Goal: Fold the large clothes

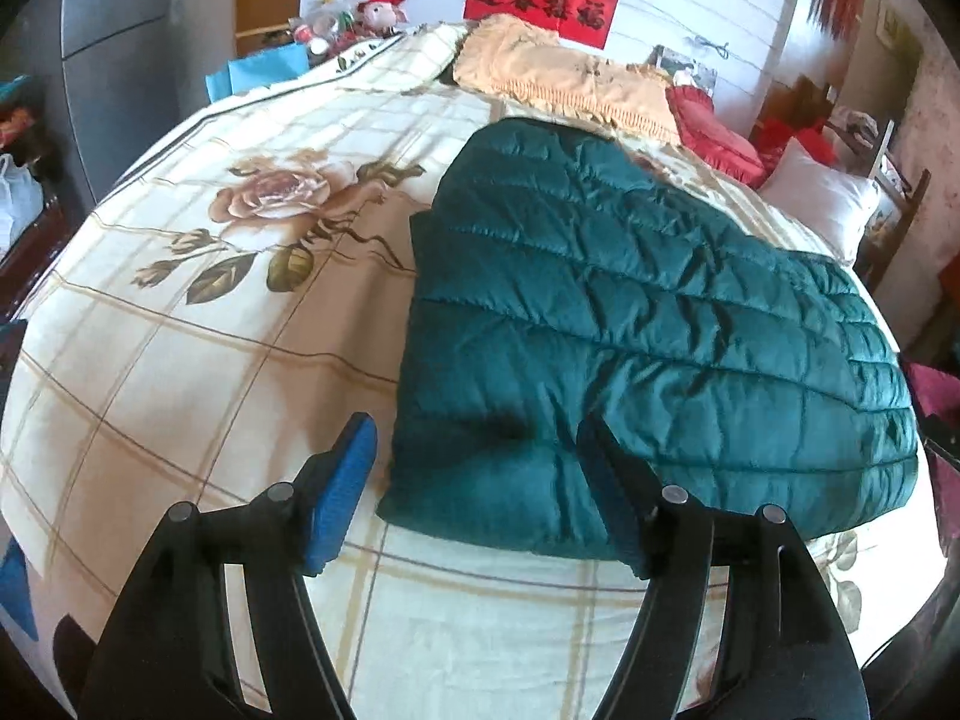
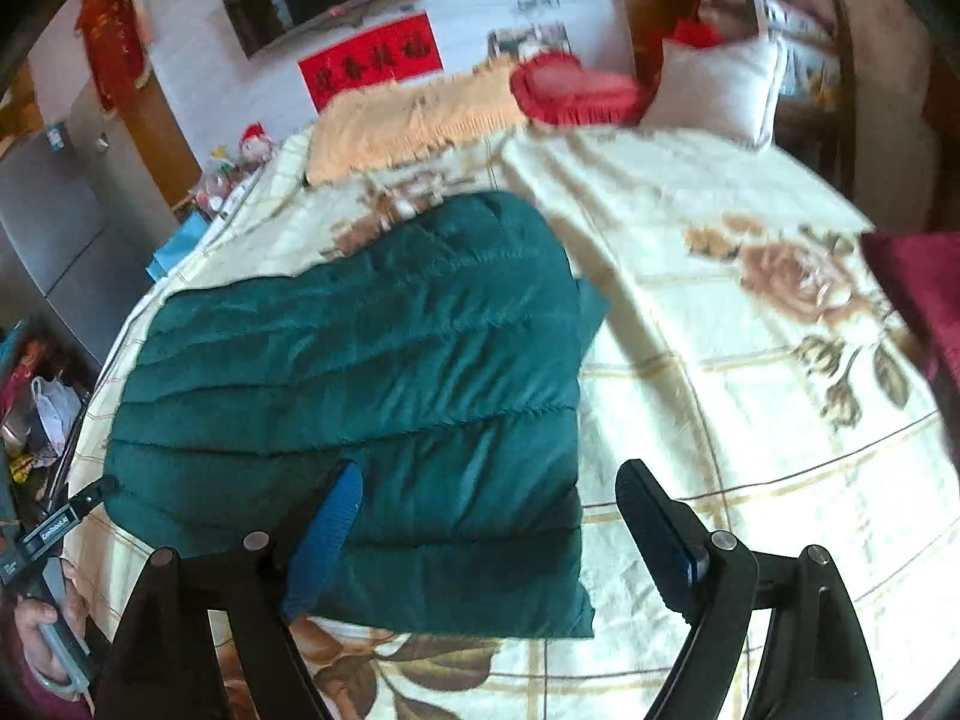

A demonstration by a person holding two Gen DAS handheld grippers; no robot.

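A dark green quilted puffer jacket (image 1: 648, 324) lies folded into a rough rectangle on the bed; it also shows in the right wrist view (image 2: 384, 372). My left gripper (image 1: 480, 480) is open and empty, hovering above the jacket's near left corner. My right gripper (image 2: 492, 522) is open and empty, hovering above the jacket's near right corner. The left gripper's tip (image 2: 90, 498) and the hand holding it show at the left edge of the right wrist view.
The bed has a cream checked sheet with rose prints (image 1: 198, 324). An orange fringed blanket (image 1: 558, 78), a red cushion (image 1: 714, 132) and a white pillow (image 1: 822, 204) lie at the far end. A dark red cloth (image 2: 918, 288) lies at the right.
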